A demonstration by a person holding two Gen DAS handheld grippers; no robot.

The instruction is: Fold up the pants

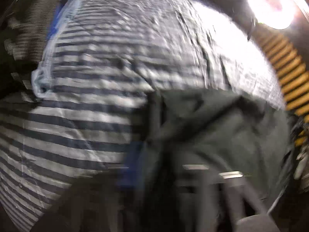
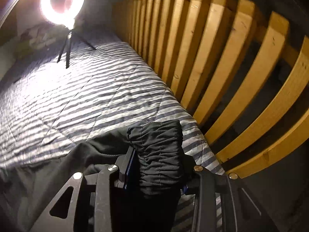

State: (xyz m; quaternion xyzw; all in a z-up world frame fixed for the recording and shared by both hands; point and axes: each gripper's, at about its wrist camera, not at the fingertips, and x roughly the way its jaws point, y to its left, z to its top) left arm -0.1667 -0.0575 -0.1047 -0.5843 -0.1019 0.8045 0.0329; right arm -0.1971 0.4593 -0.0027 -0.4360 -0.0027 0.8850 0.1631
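a: pants (image 2: 160, 154) front and centre in the right wrist view, lower middle of the frame. the right gripper (image 2: 156, 172) is clamped on the gathered elastic band, one finger either side of the bunched cloth.

b: why pinch it there, do you think?

a: my read is that the band is the thickest, firmest edge, so it gives a sure hold for lifting and carrying one end over. the rest of the dark fabric trails off to the lower left across the striped bedcover (image 2: 92, 89).

b: and the other side?

a: very smeared. the left gripper (image 1: 212, 183) sits at the bottom of its frame, dark fabric (image 1: 222, 127) spread just ahead of it over the stripes, but whether those jaws are clenched or released i can't tell (blur eats the tips).

b: how does the cloth look?

a: black, soft, matte. puckered in tight ridges at the band, loose and rumpled elsewhere, not yet a neat fold.

b: surroundings?

a: wooden slats (image 2: 222, 67) fill the right of the frame, a ring light (image 2: 62, 2) glares upper left on its tripod.
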